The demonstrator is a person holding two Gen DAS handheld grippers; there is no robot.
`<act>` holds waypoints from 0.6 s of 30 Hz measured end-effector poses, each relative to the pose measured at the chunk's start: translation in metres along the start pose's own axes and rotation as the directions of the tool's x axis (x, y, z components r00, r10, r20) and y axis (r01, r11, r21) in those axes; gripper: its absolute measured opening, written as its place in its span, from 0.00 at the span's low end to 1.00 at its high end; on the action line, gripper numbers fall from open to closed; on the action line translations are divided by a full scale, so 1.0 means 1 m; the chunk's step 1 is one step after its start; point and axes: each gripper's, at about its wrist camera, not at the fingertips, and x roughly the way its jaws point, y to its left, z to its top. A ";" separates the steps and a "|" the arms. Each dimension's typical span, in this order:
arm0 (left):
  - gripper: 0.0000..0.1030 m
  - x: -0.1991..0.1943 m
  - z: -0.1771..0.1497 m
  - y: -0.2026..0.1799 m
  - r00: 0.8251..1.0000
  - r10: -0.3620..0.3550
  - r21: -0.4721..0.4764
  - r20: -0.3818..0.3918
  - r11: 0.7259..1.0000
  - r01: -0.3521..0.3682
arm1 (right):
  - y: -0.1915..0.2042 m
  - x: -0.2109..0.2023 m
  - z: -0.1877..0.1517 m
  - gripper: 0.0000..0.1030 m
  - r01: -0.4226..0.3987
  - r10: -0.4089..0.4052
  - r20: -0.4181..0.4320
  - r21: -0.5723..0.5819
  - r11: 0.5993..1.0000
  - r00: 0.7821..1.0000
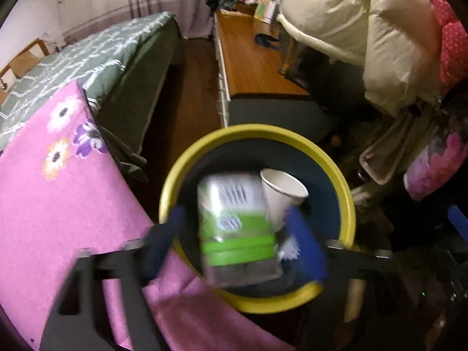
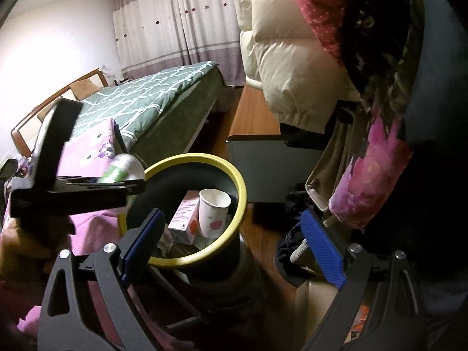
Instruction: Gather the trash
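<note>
Two pairs of tongs hang over one yellow-rimmed bin [image 2: 238,201], which stands on the floor beside the bed [image 2: 163,93] with its pink flowered cloth [image 1: 67,193]. The bin lies straight ahead of and below the left tongs [image 1: 234,234], and ahead and slightly left of the right tongs [image 2: 234,242]. The left tongs are the nearer to the task's thing: a blurred green and white carton [image 1: 234,222] sits in the gap between their blue pads with its long axis roughly upright and tipped toward the bin's mouth. The pads stand wide and do not seem to press on it, so I judge it released and dropping. Beyond it in the bin rest a pink box [image 2: 184,219] and a white paper cup [image 2: 212,213]. The left tongs pitch steeply down; the right tongs tilt less, spread wide with nothing between them.
</note>
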 end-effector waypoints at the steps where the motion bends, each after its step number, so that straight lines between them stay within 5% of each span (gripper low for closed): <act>1: 0.84 -0.004 0.000 0.001 1.000 0.010 -0.004 0.014 1.000 -0.010 | 0.001 -0.001 0.000 0.87 -0.003 0.003 0.001 0.000 1.000 1.000; 8: 0.90 -0.084 -0.019 0.041 0.988 0.005 -0.068 0.155 0.998 0.006 | 0.023 -0.012 -0.002 0.87 -0.048 0.048 0.011 -0.040 0.998 0.999; 13: 0.95 -0.175 -0.077 0.084 0.939 0.160 -0.129 0.305 0.984 -0.126 | 0.061 -0.026 -0.006 0.87 -0.132 0.134 0.016 -0.115 0.985 0.991; 18: 0.95 -0.245 -0.155 0.132 0.896 0.315 -0.279 0.312 0.932 -0.230 | 0.092 -0.041 -0.009 0.87 -0.180 0.187 0.027 -0.169 0.969 0.982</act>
